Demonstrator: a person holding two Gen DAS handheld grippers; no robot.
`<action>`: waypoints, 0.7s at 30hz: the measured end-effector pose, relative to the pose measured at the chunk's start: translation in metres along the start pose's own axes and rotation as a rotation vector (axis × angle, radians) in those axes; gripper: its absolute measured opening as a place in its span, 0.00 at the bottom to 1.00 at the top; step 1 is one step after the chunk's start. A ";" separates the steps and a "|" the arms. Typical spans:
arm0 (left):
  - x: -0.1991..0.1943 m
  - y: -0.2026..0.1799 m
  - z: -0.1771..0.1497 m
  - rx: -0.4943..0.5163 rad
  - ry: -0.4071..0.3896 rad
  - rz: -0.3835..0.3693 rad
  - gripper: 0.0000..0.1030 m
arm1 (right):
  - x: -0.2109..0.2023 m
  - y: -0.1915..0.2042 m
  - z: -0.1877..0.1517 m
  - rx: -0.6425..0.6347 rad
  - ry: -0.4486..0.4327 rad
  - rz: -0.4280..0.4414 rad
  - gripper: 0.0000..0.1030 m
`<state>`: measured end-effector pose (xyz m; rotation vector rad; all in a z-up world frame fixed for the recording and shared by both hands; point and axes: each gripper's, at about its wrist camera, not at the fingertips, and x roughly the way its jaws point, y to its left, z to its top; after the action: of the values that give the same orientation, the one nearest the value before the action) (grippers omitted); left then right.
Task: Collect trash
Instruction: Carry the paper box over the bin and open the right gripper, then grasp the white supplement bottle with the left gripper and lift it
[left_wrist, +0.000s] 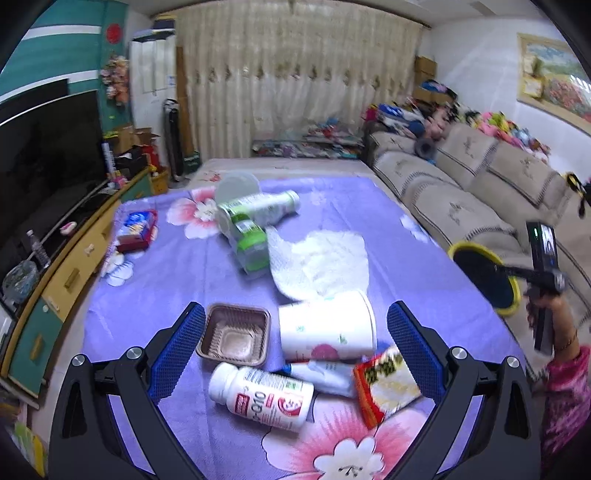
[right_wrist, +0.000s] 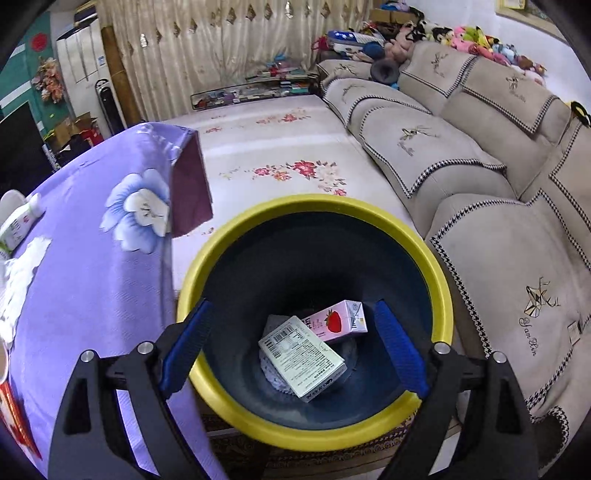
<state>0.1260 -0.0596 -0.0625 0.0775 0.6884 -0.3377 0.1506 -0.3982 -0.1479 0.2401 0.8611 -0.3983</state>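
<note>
My left gripper (left_wrist: 295, 350) is open and empty above trash on the purple flowered cloth (left_wrist: 177, 266): a brown plastic tray (left_wrist: 234, 338), a tipped white paper cup (left_wrist: 327, 326), a white pill bottle (left_wrist: 262, 398), a red snack packet (left_wrist: 386, 386) and a white tube (left_wrist: 325, 374). Farther off lie crumpled tissue (left_wrist: 321, 258) and green-labelled bottles (left_wrist: 251, 229). My right gripper (right_wrist: 293, 354) is open and empty over a yellow-rimmed dark bin (right_wrist: 314, 206), which holds a pink strawberry carton (right_wrist: 336, 321) and a white box (right_wrist: 301, 358).
A blue and red packet (left_wrist: 138, 230) lies at the cloth's far left. A beige sofa (right_wrist: 480, 177) runs along the right. A TV and low cabinet (left_wrist: 55, 258) stand on the left. The bin also shows at the table's right edge in the left wrist view (left_wrist: 484, 277).
</note>
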 end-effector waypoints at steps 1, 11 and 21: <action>0.004 0.001 -0.005 0.022 0.012 -0.013 0.94 | -0.002 0.002 0.000 -0.004 -0.001 0.007 0.82; 0.038 0.010 -0.034 0.209 0.106 -0.021 0.94 | -0.011 0.022 -0.001 -0.039 -0.004 0.044 0.82; 0.063 0.017 -0.053 0.297 0.201 -0.094 0.94 | -0.016 0.035 -0.003 -0.068 0.001 0.065 0.82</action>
<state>0.1452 -0.0514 -0.1442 0.3666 0.8384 -0.5261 0.1544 -0.3619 -0.1353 0.2053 0.8640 -0.3079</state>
